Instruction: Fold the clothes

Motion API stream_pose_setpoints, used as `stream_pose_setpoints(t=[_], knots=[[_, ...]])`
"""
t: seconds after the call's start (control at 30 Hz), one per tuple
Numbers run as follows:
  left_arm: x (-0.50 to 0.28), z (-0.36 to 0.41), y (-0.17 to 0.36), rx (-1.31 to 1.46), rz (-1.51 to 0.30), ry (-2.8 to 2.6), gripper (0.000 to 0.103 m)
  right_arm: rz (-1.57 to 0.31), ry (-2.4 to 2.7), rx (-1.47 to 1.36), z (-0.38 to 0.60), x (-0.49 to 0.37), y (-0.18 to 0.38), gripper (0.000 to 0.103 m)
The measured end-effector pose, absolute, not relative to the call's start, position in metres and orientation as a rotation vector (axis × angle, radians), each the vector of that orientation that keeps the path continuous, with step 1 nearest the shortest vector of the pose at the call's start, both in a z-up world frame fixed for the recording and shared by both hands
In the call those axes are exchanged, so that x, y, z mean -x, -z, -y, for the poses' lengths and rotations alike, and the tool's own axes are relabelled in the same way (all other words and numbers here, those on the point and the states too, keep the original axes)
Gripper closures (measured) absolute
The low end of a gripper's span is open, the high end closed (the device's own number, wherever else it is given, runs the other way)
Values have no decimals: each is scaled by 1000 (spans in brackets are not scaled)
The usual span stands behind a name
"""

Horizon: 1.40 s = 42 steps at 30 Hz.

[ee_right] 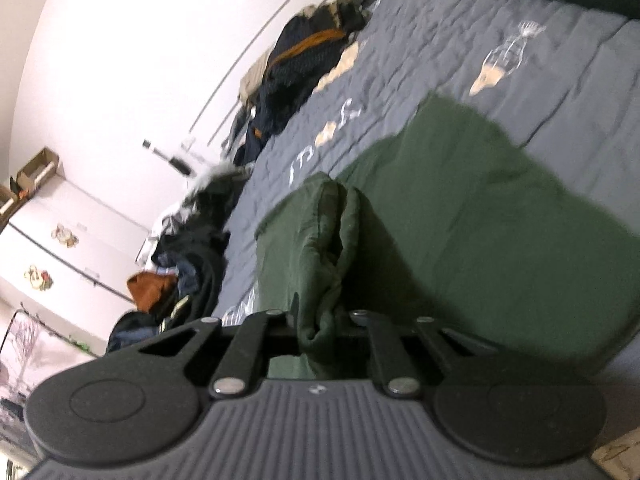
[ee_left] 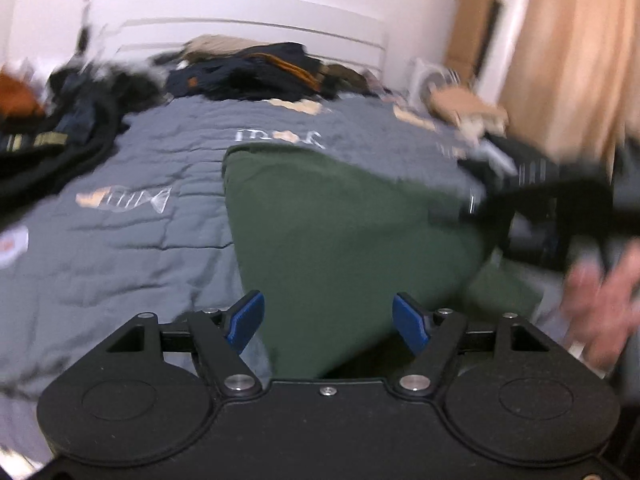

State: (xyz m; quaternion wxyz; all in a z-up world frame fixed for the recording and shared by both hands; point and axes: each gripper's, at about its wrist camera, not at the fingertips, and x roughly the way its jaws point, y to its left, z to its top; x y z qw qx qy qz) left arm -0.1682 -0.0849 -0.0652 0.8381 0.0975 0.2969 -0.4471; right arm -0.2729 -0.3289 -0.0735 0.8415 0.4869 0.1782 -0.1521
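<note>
1. The left gripper (ee_left: 328,322) hangs with its two blue fingertips (ee_left: 246,320) spread well apart and nothing between them; the dark green garment (ee_left: 340,232) lies below and beyond the gap.
2. The green garment is spread on the grey quilted bedspread (ee_left: 120,248), towards the near edge of the bed; its lowest part is cut off behind the gripper body in the left wrist view.
3. The right gripper (ee_right: 324,320) is clamped on a bunched fold of the same garment (ee_right: 500,240). Its fingertips are buried in the cloth and cannot be seen.
4. In the left wrist view the right gripper (ee_left: 472,210) shows at the right edge as a dark, motion-blurred shape, with a blurred hand (ee_left: 600,300) below it; how it meets the cloth there is hard to make out.
5. A heap of dark clothes (ee_left: 256,74) lies along the far edge of the bed by the white headboard (ee_left: 256,30), and another pile (ee_left: 60,132) lies at the left edge, partly cut off.
6. Brown cardboard items (ee_left: 460,106) near the far right corner are too smeared to identify further.
</note>
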Motion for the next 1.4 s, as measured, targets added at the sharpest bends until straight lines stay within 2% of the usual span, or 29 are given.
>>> stream_pose_setpoints(t=[0.13, 0.4, 0.83, 0.97, 1.2, 1.4], knots=[[184, 103, 79, -339, -616, 967, 32, -354, 353, -1043, 343, 286, 70, 93], [216, 135, 98, -598, -481, 943, 32, -314, 403, -1044, 364, 314, 67, 93], [231, 165, 103, -640, -447, 985, 32, -271, 553, -1080, 407, 359, 75, 93], [237, 175, 107, -708, -393, 976, 32, -305, 573, -1064, 412, 362, 80, 94], [242, 181, 126, -994, -252, 863, 31, -434, 644, -1017, 412, 350, 107, 94], [219, 165, 117, -965, -307, 807, 29, -465, 631, -989, 407, 346, 114, 94]])
